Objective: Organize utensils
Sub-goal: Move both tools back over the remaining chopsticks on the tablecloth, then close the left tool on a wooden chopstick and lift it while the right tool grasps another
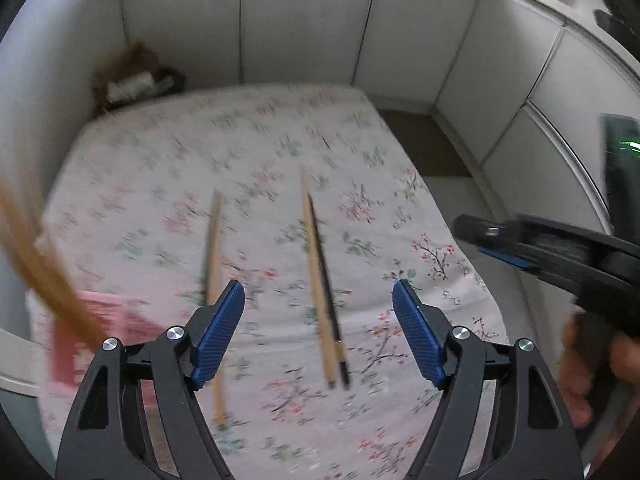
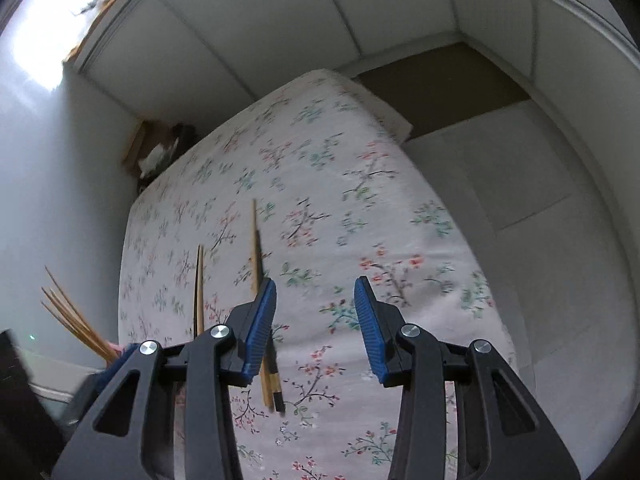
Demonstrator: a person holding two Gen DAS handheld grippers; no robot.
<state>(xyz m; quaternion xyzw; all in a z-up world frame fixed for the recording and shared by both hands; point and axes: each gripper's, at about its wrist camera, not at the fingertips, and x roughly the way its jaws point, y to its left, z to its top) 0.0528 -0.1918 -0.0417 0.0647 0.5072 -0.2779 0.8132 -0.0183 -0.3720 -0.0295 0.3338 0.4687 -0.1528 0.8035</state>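
On a floral tablecloth (image 1: 280, 140) lie a lone wooden chopstick (image 1: 214, 248) and, to its right, a wooden chopstick (image 1: 314, 256) side by side with a black one (image 1: 326, 276). My left gripper (image 1: 318, 300) hovers open above them, the pair lying between its blue pads, untouched. In the right wrist view the same single chopstick (image 2: 198, 284) and the pair (image 2: 256, 240) lie left of centre. My right gripper (image 2: 315, 300) stands open with nothing between its fingers; its left pad (image 2: 260, 324) overlaps the pair in the picture. The right gripper also shows at the left wrist view's right edge (image 1: 560, 248), held by a hand (image 1: 580, 376).
A pink holder (image 1: 92, 336) at the table's left bears several wooden chopsticks (image 2: 72, 316) leaning out. A brown box with white cloth (image 1: 132, 80) sits in the far left corner. White cabinet fronts (image 1: 304, 20) stand behind and to the right; a brown floor gap (image 2: 436, 80) lies past the far edge.
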